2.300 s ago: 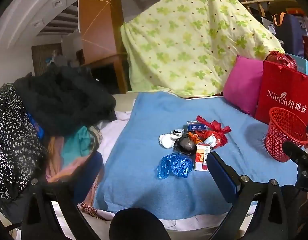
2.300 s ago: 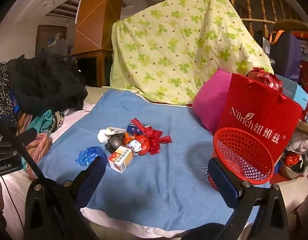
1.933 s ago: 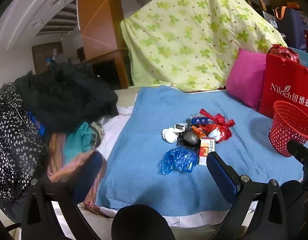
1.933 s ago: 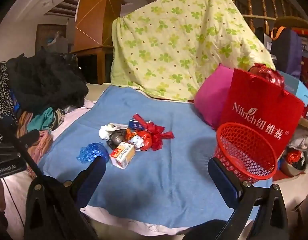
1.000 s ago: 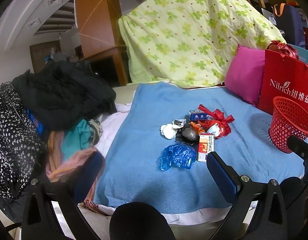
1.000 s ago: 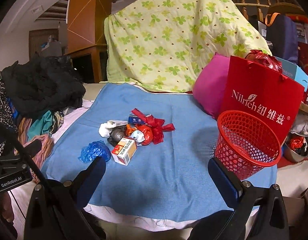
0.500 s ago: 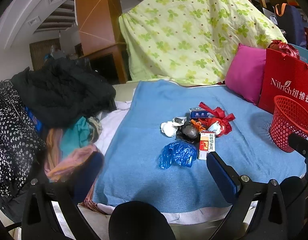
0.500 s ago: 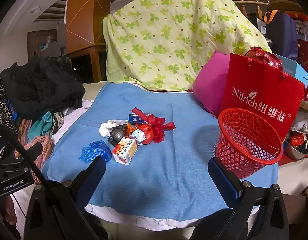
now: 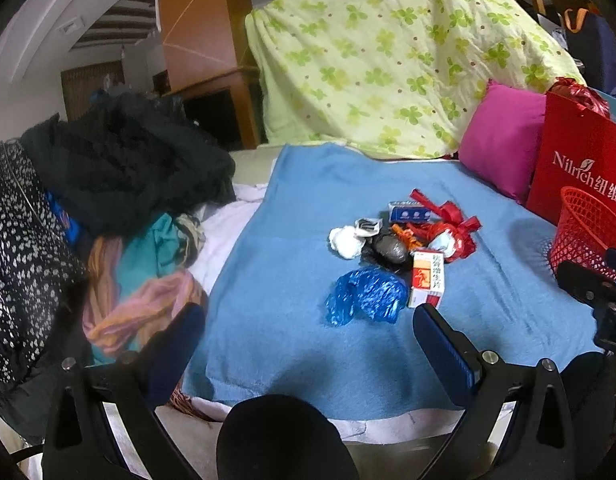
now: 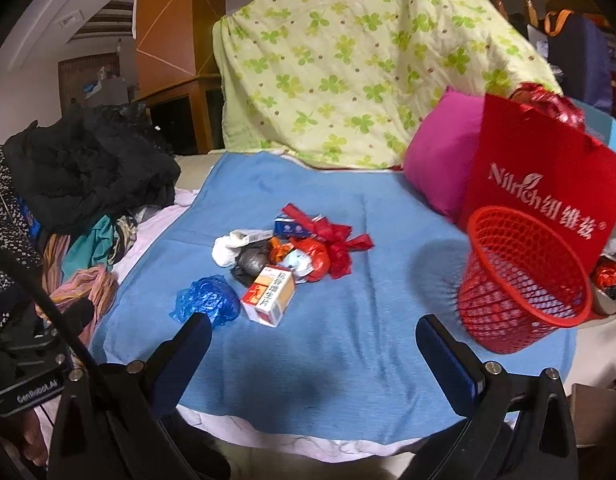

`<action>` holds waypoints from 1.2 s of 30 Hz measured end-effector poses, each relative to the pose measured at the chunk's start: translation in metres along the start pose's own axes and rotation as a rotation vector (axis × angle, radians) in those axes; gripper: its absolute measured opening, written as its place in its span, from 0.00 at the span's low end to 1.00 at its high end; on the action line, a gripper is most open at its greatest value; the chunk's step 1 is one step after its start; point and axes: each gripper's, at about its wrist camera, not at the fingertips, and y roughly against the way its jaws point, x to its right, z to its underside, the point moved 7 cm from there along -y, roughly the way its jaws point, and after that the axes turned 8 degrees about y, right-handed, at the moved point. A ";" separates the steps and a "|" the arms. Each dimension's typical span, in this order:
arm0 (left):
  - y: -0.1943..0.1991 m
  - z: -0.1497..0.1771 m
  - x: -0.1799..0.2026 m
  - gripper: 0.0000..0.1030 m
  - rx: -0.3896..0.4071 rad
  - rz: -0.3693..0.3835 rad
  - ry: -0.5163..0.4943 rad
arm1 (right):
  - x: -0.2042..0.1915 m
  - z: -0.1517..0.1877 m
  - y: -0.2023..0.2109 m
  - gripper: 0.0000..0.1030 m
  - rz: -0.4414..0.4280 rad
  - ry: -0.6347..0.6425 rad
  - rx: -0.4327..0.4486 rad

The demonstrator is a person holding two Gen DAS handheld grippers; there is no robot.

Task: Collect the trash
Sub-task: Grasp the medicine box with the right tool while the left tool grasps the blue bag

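Note:
A heap of trash lies mid-way on a blue blanket (image 9: 291, 288): a crumpled blue plastic bag (image 9: 364, 295) (image 10: 207, 301), a red-and-white carton (image 9: 427, 278) (image 10: 269, 294), a white tissue wad (image 9: 345, 241) (image 10: 224, 253), a grey lump (image 9: 390, 247), a small blue box (image 10: 291, 227) and red ribbon wrapping (image 9: 454, 226) (image 10: 334, 246). A red mesh basket (image 10: 524, 280) (image 9: 588, 232) stands at the blanket's right edge. My left gripper (image 9: 308, 332) and right gripper (image 10: 314, 338) both hang open and empty, short of the heap.
A pile of dark and coloured clothes (image 9: 107, 200) fills the left side. Behind the blanket hang a green clover quilt (image 10: 348, 64), a magenta pillow (image 10: 440, 172) and a red paper bag (image 10: 548, 196). The other gripper's body (image 10: 27, 364) shows at lower left.
Both grippers have drifted slightly closer to the trash heap and the basket. Their jaws have stayed open, and nothing on the blanket has moved.

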 end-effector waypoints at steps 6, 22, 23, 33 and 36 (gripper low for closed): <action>-0.028 0.010 -0.029 1.00 -0.041 -0.042 0.051 | -0.014 0.005 -0.046 1.00 -0.044 -0.023 -0.080; -0.088 0.016 -0.055 1.00 -0.143 -0.034 0.147 | -0.031 -0.007 -0.224 0.80 -0.157 -0.261 -0.335; -0.091 0.014 -0.054 1.00 -0.143 -0.026 0.151 | -0.034 -0.005 -0.233 0.80 -0.152 -0.261 -0.366; -0.135 -0.002 -0.020 1.00 -0.239 0.144 0.179 | -0.031 0.015 -0.251 0.54 -0.197 -0.299 -0.409; -0.152 -0.009 0.005 1.00 -0.270 0.226 0.192 | -0.015 0.015 -0.235 0.54 -0.204 -0.304 -0.376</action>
